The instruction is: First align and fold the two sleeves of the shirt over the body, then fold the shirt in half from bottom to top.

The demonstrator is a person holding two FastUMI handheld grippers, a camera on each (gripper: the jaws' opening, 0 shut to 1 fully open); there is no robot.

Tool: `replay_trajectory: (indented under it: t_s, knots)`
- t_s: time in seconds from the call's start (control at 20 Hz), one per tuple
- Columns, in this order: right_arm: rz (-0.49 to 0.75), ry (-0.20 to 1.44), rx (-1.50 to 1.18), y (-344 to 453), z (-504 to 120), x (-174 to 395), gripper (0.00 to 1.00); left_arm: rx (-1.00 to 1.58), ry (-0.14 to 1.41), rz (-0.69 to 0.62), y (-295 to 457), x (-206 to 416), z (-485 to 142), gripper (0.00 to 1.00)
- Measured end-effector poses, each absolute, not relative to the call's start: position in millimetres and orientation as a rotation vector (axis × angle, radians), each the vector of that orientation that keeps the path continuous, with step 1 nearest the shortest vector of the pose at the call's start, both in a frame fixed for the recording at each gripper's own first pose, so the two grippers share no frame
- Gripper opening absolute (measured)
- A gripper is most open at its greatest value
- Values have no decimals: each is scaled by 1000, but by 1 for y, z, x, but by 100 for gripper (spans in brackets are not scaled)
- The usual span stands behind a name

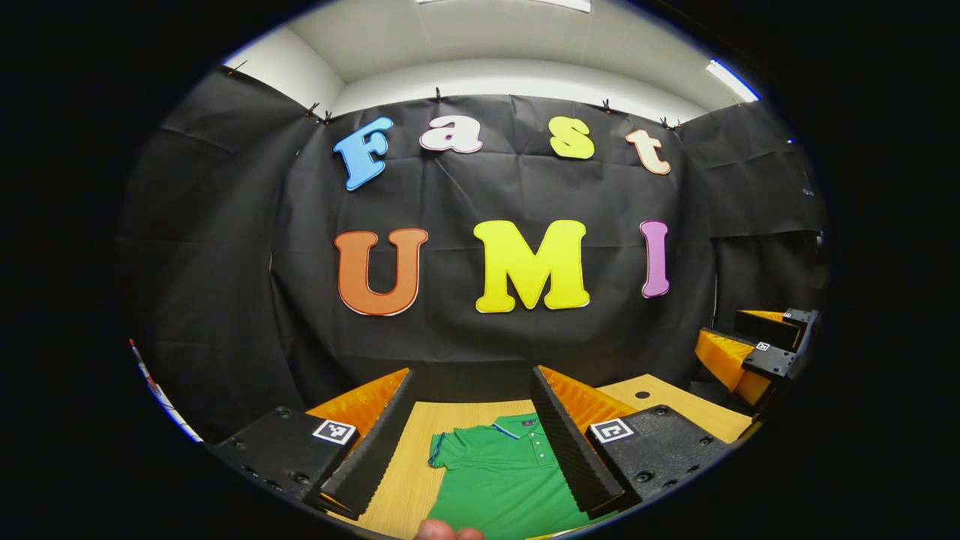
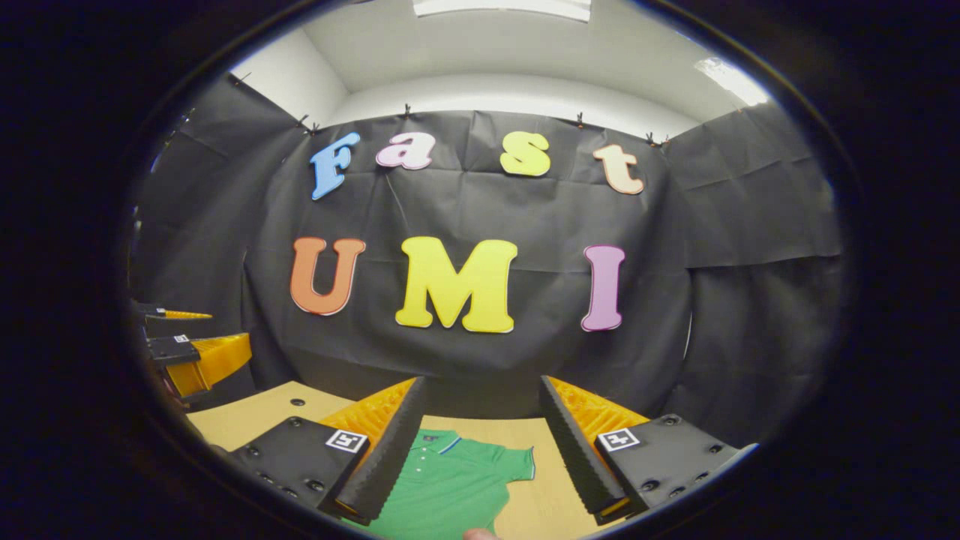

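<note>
Bright ceiling lights, sharp, edges warped

One green shirt lies on one wooden table — two sleeves spread, two grippers, left and right, above it.

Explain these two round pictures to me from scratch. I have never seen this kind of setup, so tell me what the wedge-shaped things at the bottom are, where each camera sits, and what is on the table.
There is no robot here. A person holds a two-finger gripper in each hand, and a fisheye camera rides on each one, looking forward along its fingers.

In the left gripper view, the left gripper shows as two ridged wedges at the bottom, spread apart and holding nothing. At the right edge of that view you see the right gripper, farther off.

The right gripper view is the same idea: the right gripper is open and empty.

Below both lies a green polo shirt spread flat on a wooden table, collar away from the person, sleeves not yet folded.
</note>
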State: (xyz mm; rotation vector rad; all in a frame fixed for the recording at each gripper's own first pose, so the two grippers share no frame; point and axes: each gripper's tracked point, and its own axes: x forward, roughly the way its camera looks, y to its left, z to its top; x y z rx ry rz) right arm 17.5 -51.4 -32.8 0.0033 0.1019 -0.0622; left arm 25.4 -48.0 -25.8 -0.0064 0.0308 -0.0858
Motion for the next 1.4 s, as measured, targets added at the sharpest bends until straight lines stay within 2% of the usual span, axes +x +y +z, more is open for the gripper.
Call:
replay_trajectory:
  t_s: [0.1,0.15,0.2,0.3,0.5,0.9,1.4]
  knots:
    - [-64,111,15,-57,-37,23,93,7,31,-83,-52,28,-27,98]
    - [-59,118,16,-59,-41,26,96,9,31,-78,-53,30,-28,98]
    - [-45,127,12,-59,-45,29,93,9,33,-74,-56,31,-30,98]
    - [-26,158,12,-66,-59,36,95,5,41,-65,-62,35,-36,98]
    - [-28,217,32,-92,-88,55,93,-4,81,-46,-72,42,-47,98]
    - [-2,445,67,-152,-197,113,95,23,107,6,-83,61,-50,98]
    - [64,675,108,-179,-335,186,94,-6,189,75,-89,70,-79,98]
